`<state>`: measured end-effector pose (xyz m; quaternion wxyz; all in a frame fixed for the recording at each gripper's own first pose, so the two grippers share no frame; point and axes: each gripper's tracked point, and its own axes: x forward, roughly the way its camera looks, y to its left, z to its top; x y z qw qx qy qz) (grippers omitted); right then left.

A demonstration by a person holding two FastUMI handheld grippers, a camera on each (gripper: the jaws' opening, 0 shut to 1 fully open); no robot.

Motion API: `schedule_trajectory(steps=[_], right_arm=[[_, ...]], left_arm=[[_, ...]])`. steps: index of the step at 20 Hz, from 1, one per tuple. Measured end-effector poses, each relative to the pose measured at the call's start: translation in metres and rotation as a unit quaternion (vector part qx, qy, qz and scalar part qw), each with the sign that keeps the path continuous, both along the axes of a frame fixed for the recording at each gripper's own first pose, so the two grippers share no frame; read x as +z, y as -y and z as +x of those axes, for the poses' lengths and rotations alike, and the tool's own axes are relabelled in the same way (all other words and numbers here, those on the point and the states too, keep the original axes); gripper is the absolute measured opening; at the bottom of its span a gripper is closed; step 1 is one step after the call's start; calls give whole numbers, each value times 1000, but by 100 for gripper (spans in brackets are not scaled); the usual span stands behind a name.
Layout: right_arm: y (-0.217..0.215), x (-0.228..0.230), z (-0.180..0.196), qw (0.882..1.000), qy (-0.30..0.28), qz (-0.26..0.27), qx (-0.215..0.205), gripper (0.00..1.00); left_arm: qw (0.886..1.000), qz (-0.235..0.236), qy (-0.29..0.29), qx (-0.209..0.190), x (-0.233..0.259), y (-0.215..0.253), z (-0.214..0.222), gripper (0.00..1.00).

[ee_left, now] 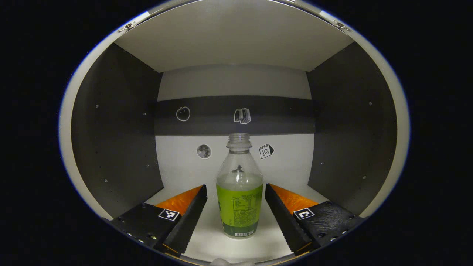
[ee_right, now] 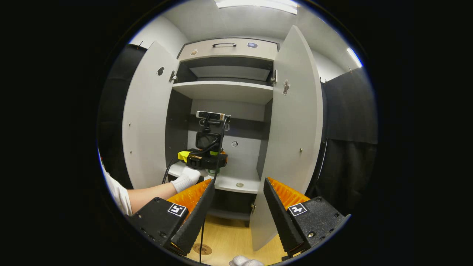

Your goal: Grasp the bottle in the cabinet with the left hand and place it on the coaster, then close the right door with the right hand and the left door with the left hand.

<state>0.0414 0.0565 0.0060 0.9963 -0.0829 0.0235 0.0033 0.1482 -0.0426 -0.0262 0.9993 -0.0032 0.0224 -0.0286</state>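
Observation:
A clear uncapped bottle (ee_left: pixel 239 184) with a green label stands upright on the white cabinet shelf (ee_left: pixel 207 244). My left gripper (ee_left: pixel 235 186) is open, one finger on each side of the bottle with a gap to each. In the right gripper view a white-gloved hand (ee_right: pixel 186 179) holds the left gripper (ee_right: pixel 205 159) inside the cabinet, and a sliver of the bottle (ee_right: pixel 212 171) shows under it. My right gripper (ee_right: pixel 238 181) hangs open in front of the cabinet, holding nothing. The left door (ee_right: pixel 147 122) and right door (ee_right: pixel 295 129) stand wide open. A round brown disc (ee_right: pixel 202 248) lies on the wooden surface below.
Dark side walls (ee_left: pixel 118 140) and a shelf above (ee_left: pixel 229 40) box in the compartment. Small stickers (ee_left: pixel 242 115) mark the back wall. A small round thing (ee_right: pixel 239 184) lies on the shelf's front. A drawer with a handle (ee_right: pixel 224 45) tops the cabinet. A cable (ee_right: pixel 202 229) hangs down.

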Motion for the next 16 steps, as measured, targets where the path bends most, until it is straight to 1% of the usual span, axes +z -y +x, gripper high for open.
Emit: schedule_trajectory(steps=[3,4,5,6,8,12,13,14,15,16], right_arm=[[5,-3,-5,1000,-5,4,-3,82],[6,-2,-6,1000,-4,5,-4,82],[8,-1,-7,1000,-3,7,-4,82],[9,0,-7,1000,-1,7,-5,82],[13,4,-9,1000,5,9,-8,82],[17,3,-10,1000,4,17,-6,82],[16,2,-10,1000,4,20,-3,82],[16,1,-10,1000,4,23,1,82],[16,-1,-11,1000,3,24,4,82],[16,-2,-12,1000,3,26,6,82]], left_arm=[[1000,-1,-14,1,-7,0,0,96],[1000,3,-17,8,-8,-3,0,95],[1000,8,-18,14,-10,-6,4,84],[1000,6,-20,11,-9,-7,0,75],[1000,-10,-15,0,-6,-3,-4,74],[1000,0,24,-16,14,0,-17,73],[999,-4,33,-20,17,0,-20,73],[999,-7,36,-27,18,2,-21,77],[999,-8,41,-30,17,-1,-21,70],[998,-5,47,-29,17,-3,-21,73]])
